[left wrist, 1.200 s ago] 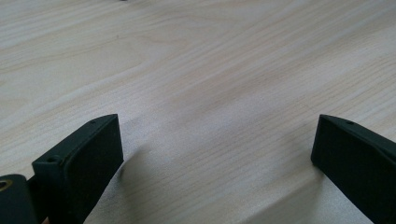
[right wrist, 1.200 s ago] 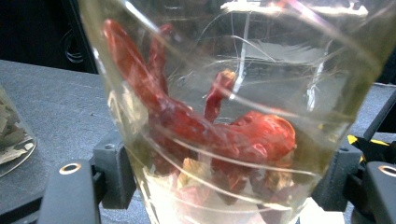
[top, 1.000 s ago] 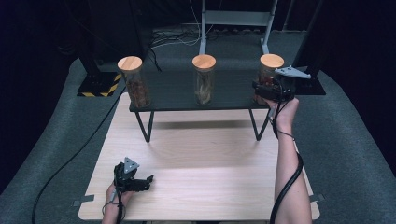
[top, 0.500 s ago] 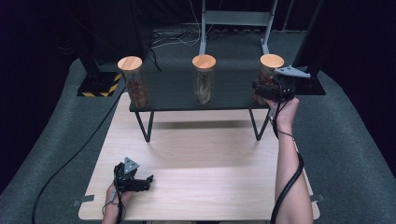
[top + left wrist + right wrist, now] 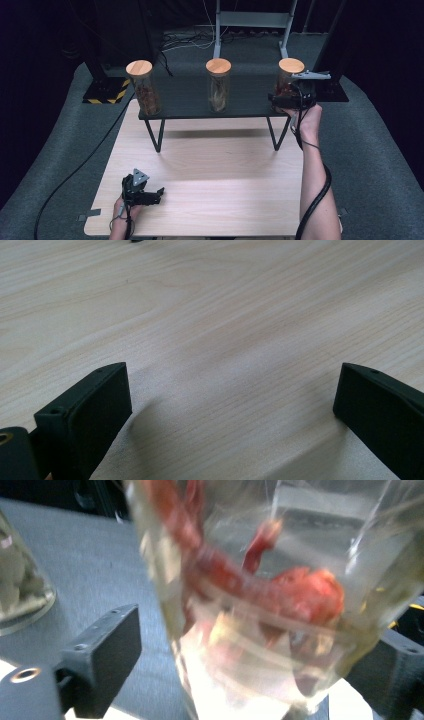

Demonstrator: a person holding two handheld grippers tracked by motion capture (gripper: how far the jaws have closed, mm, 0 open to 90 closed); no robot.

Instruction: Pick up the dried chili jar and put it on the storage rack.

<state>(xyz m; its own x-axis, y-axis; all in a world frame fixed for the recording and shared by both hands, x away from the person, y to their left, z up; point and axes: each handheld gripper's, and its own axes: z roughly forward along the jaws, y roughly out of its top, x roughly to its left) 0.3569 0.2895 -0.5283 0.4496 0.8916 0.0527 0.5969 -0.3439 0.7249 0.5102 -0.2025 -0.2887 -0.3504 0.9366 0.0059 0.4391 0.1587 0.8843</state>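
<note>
A glass jar with a wooden lid (image 5: 290, 75) holds red dried pieces and stands at the right end of a black raised shelf (image 5: 185, 102). My right gripper (image 5: 281, 98) reaches around its lower part. In the right gripper view the jar (image 5: 260, 605) sits between the jaws of my right gripper (image 5: 260, 635), which have just been opening; the left jaw stands clear of the glass. My left gripper (image 5: 159, 195) rests low over the wooden table (image 5: 225, 170) near its front left. Its jaws are wide apart in the left gripper view (image 5: 230, 385), with bare wood between them.
Two more wooden-lidded jars stand on the shelf, one at the left end (image 5: 143, 90) and one in the middle (image 5: 218, 87). The middle jar's side (image 5: 20, 580) shows at the left of the right gripper view. A black cable (image 5: 75, 170) runs across the grey floor.
</note>
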